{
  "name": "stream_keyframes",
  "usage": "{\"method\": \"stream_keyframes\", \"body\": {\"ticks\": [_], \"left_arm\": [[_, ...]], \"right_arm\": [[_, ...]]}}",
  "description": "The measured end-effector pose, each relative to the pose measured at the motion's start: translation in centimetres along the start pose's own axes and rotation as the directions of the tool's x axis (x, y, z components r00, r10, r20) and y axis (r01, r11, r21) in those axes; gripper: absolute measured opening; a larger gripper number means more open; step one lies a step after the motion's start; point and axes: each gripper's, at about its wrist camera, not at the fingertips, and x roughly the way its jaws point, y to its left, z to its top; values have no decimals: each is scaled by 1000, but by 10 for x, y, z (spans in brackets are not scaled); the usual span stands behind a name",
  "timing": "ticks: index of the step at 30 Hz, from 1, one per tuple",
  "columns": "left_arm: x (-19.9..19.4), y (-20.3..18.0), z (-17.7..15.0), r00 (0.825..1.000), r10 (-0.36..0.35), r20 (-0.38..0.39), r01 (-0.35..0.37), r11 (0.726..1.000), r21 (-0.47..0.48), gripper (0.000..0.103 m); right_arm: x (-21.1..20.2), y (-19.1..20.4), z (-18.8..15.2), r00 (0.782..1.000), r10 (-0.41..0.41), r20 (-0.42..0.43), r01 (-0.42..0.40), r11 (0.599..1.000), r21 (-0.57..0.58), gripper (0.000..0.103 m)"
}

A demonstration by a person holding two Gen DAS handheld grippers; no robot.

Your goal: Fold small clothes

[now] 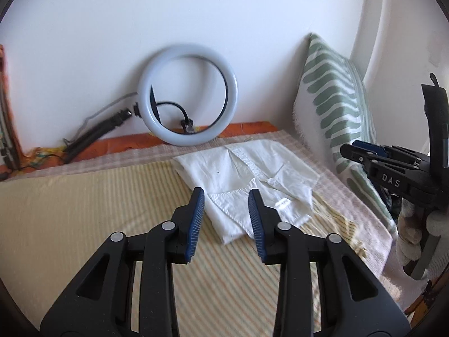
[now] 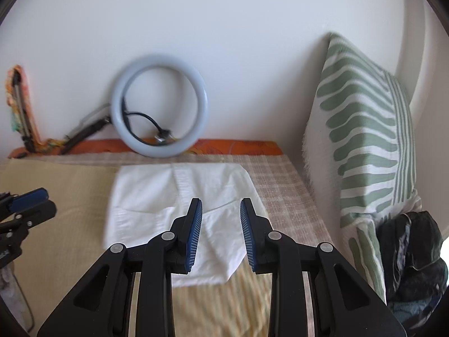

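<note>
White cotton garment (image 1: 247,185), small and already partly folded, lies flat on a yellow striped cloth (image 1: 92,213) covering the bed. Far edge of the garment reaches onto a pink checked cloth (image 2: 283,191) that borders the yellow one along the back and right.

Left gripper (image 1: 226,219): jaws spread wide, nothing between the blue ribbed pads (image 1: 196,224). It hangs over the near edge of the garment; from its own camera the fingertips frame the garment's near left corner, with a seam and a small label visible between and just right of them. Contact with the fabric cannot be told.

Right gripper (image 2: 220,230): jaws likewise well apart, holding nothing. Its fingertips sit over the near right part of the garment, the folded flap showing between them. Picture is motion-blurred here, so touch or clearance cannot be told. In the left camera this gripper appears at the right edge, out past the garment, near the pillow.

Surroundings: ring light (image 1: 188,95) leaning against the white wall behind the garment, its cable trailing inside the ring. Green-and-white patterned pillow (image 2: 364,129) upright against the wall to the right. Orange printed fabric (image 2: 224,144) runs along the wall's base. Dark bundle of clothing (image 2: 415,252) sits beside the pillow's foot.
</note>
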Motion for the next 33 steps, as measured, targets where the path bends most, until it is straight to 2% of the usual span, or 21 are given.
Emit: {"method": "stream_keyframes", "body": {"ticks": [4, 6, 10, 12, 14, 18, 22, 25, 27, 29, 33], "left_arm": [[-49, 3, -11, 1000, -8, 30, 8, 1000, 7, 36], [-72, 3, -19, 999, -7, 42, 6, 1000, 23, 45], [-114, 2, -38, 997, 5, 75, -10, 998, 61, 59], [-130, 5, -48, 997, 3, 82, -8, 998, 59, 68], [-143, 6, -58, 996, 3, 85, -9, 998, 63, 71], [-162, 10, -77, 996, 20, 88, -27, 996, 84, 80], [-174, 15, -93, 995, 46, 90, -54, 994, 92, 85], [-179, 17, -98, 994, 63, 84, -70, 993, 91, 95], [-181, 17, -100, 993, 77, 88, -86, 992, 95, 101], [-182, 17, -103, 989, 104, 106, -116, 987, 107, 103], [-180, 13, -108, 986, 143, 88, -155, 977, 150, 103]], "right_arm": [[-51, 22, -11, 999, -9, 38, 9, 1000, -12, 28], [-81, 37, -20, 998, -14, 67, 16, 1000, -22, 36], [-120, 57, -34, 995, 23, 94, -22, 1000, -15, 45], [-135, 67, -43, 994, 18, 108, -17, 1000, -16, 54], [-144, 75, -50, 993, 6, 122, -5, 1000, -14, 61], [-153, 84, -64, 991, 0, 133, -1, 1000, 8, 65], [-157, 89, -76, 992, 2, 128, -7, 999, 39, 67], [-158, 95, -83, 991, -4, 132, -2, 999, 45, 67], [-156, 98, -87, 991, -6, 134, 0, 999, 49, 74], [-154, 100, -90, 990, -5, 143, -3, 998, 58, 79], [-150, 104, -93, 989, -4, 147, -7, 998, 69, 81]]}}
